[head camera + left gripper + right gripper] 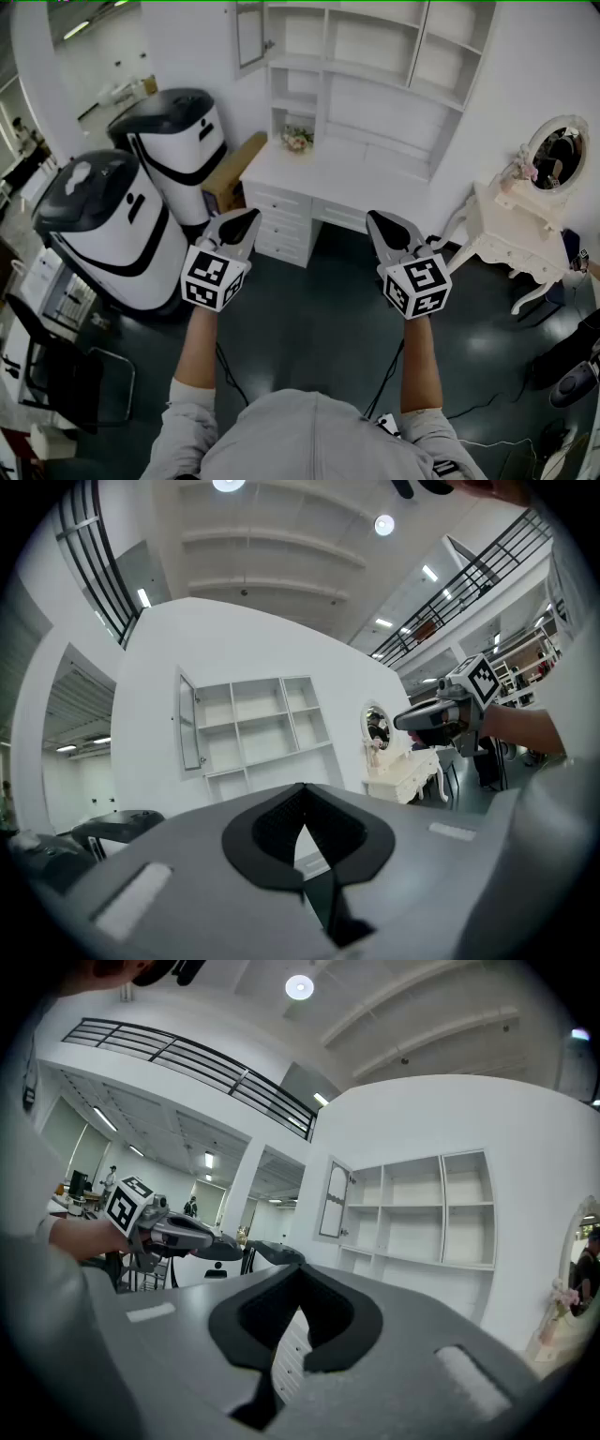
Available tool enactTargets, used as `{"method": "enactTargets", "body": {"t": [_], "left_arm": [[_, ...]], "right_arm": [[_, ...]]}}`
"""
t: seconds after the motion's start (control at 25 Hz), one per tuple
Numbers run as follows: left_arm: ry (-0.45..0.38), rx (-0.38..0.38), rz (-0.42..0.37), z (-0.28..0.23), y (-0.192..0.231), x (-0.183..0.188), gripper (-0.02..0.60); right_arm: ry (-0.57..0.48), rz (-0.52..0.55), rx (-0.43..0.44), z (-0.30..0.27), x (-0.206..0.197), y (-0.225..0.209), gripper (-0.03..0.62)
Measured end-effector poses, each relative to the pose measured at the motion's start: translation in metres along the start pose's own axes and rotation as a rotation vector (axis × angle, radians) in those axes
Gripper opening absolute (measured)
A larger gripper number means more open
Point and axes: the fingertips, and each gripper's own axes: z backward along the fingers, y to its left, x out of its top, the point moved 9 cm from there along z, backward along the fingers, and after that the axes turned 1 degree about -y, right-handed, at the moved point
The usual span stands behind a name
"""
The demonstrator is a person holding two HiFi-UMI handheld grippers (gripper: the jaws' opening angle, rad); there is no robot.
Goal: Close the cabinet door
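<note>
Upper centre, the narrow white-framed cabinet door stands open beside the white shelves; my left gripper and right gripper sit pinched together, empty

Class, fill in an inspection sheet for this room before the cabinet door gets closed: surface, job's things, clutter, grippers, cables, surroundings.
Surface: dark floor; white desk mostly bare.
Job's things: cabinet door at the shelf unit's upper left, standing open.
Clutter: flowers on the desk; cardboard box beside it.
Grippers: left gripper and right gripper shut, empty.
Cables: dark cables on the floor.
Surroundings: two white-and-black machines left; vanity table with mirror right.
</note>
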Motion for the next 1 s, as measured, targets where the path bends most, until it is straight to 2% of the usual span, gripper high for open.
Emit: {"method": "enactTargets", "body": {"t": [0.24,0.48,1.0], "left_arm": [[0.005,-0.007,0.002,0.002,-0.004,-0.001,0.018],[0.006,-0.002,0.005,0.009,-0.001,-0.004,0.018],[0.031,0.007,0.011,0.039,0.038,-0.033,0.018]], "right_arm": [[0.008,-0.006,-0.004,0.002,-0.001,0.002,0.000],[-0.009,-0.058,-0.009,0.001,-0.003,0.004,0.002],[0.041,-0.048,0.020,-0.031,-0.012,0.053,0.002]]}}
